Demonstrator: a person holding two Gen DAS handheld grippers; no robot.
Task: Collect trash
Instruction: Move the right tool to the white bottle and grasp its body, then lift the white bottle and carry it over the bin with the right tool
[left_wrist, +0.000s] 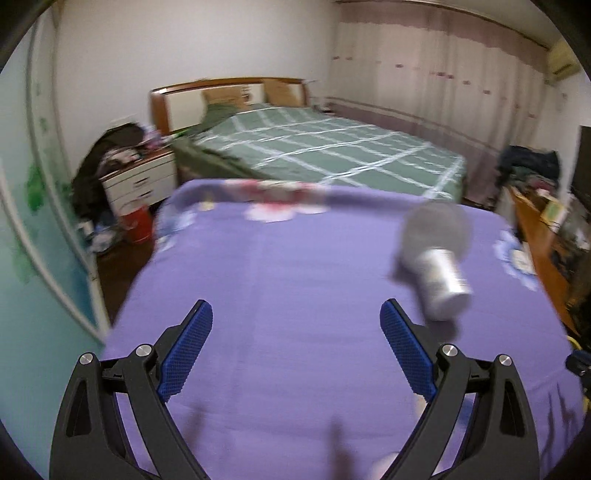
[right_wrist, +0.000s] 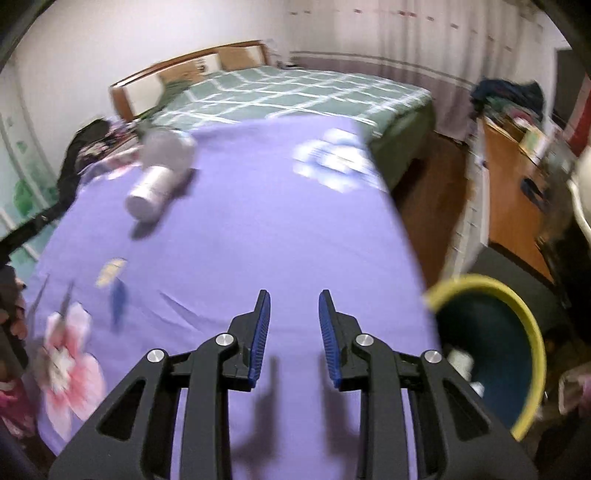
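Note:
A silver can (left_wrist: 445, 286) lies on its side on the purple flowered cloth (left_wrist: 280, 280), right next to a blurred grey rounded thing (left_wrist: 436, 225). My left gripper (left_wrist: 295, 306) is open wide over the cloth with nothing between its blue pads; the can is just ahead of its right finger. In the right wrist view the can (right_wrist: 151, 192) and the grey thing (right_wrist: 166, 147) lie far ahead to the left. My right gripper (right_wrist: 294, 295) hangs over the cloth (right_wrist: 258, 221), its jaws a narrow gap apart and holding nothing.
A bin with a yellow rim (right_wrist: 532, 332) and a dark inside stands low beside the cloth's right edge, with pale items in it. Beyond are a bed with a green checked cover (left_wrist: 325, 147), a cluttered nightstand (left_wrist: 140, 177) and a wooden desk (right_wrist: 517, 192). A person's hand (right_wrist: 14, 314) shows at the left edge.

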